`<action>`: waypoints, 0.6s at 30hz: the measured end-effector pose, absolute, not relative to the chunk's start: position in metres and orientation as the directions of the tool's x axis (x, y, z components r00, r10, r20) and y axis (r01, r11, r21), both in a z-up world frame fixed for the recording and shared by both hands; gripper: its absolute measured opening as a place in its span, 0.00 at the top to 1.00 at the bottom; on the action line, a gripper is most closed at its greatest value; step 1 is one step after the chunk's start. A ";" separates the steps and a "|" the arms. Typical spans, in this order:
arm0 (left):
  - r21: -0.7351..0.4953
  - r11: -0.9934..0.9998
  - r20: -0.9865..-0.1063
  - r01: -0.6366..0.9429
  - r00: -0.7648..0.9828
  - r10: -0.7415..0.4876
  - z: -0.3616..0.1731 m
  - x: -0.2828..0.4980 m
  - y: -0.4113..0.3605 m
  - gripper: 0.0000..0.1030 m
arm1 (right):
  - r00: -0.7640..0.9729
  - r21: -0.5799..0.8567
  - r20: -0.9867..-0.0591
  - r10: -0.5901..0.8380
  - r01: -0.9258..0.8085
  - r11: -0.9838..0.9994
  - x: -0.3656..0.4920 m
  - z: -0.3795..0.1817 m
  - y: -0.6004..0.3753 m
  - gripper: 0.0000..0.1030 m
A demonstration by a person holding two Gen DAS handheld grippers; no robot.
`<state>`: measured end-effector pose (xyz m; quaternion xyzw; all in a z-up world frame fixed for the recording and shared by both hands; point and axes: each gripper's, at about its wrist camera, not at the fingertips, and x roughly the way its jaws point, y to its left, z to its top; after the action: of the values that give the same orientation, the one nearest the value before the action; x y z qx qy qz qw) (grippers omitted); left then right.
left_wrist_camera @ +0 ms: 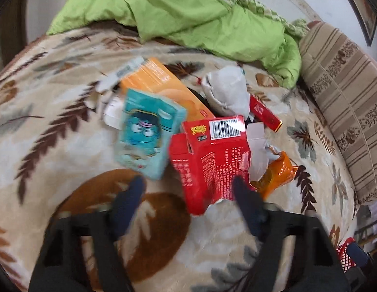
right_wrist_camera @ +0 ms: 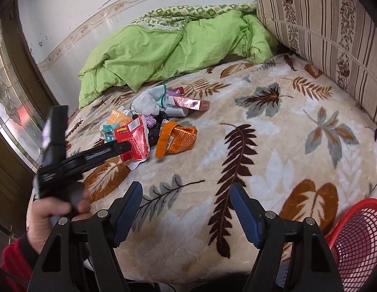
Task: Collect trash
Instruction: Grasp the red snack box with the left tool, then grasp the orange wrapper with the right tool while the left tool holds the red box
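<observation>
Your left gripper [left_wrist_camera: 188, 189] jaws apart, straddling red carton [left_wrist_camera: 210, 155] edge; push deeper before clamping; right gripper [right_wrist_camera: 186, 194] apart, empty; red basket [right_wrist_camera: 359, 238] near.

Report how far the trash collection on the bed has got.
Done: nothing visible; the red mesh basket shows no trash inside. In hand: the left gripper straddles the red snack packet's near edge, no grip yet; the right gripper hangs open. Left: the teal box, orange wrapper and remaining pile.
</observation>
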<state>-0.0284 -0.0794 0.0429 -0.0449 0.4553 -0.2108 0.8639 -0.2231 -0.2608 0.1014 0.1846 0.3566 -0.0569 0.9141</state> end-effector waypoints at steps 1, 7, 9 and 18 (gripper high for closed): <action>-0.280 0.901 -0.772 0.331 0.480 -0.416 0.038 -0.026 -0.082 0.57 | 0.735 0.298 -0.678 0.029 0.239 0.924 -0.220 0.101 -0.260 0.24; -0.307 0.867 -0.749 0.393 0.462 -0.475 0.041 -0.033 -0.081 0.84 | 0.742 0.309 -0.669 0.043 0.224 0.924 -0.198 0.103 -0.259 0.24; -0.310 0.858 -0.737 0.410 0.467 -0.489 0.047 -0.041 -0.077 0.84 | 0.739 0.315 -0.671 0.059 0.212 0.925 -0.185 0.103 -0.259 0.24; -0.235 0.884 -0.659 0.405 0.602 -0.451 0.081 -0.058 -0.052 0.84 | 0.654 0.390 -0.744 0.136 0.260 0.884 -0.100 0.075 -0.278 0.24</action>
<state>-0.0577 -0.0524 0.0812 -0.0306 0.3765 -0.2390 0.8945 -0.0997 -0.2783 0.0751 0.2387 0.4147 -0.0351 0.8774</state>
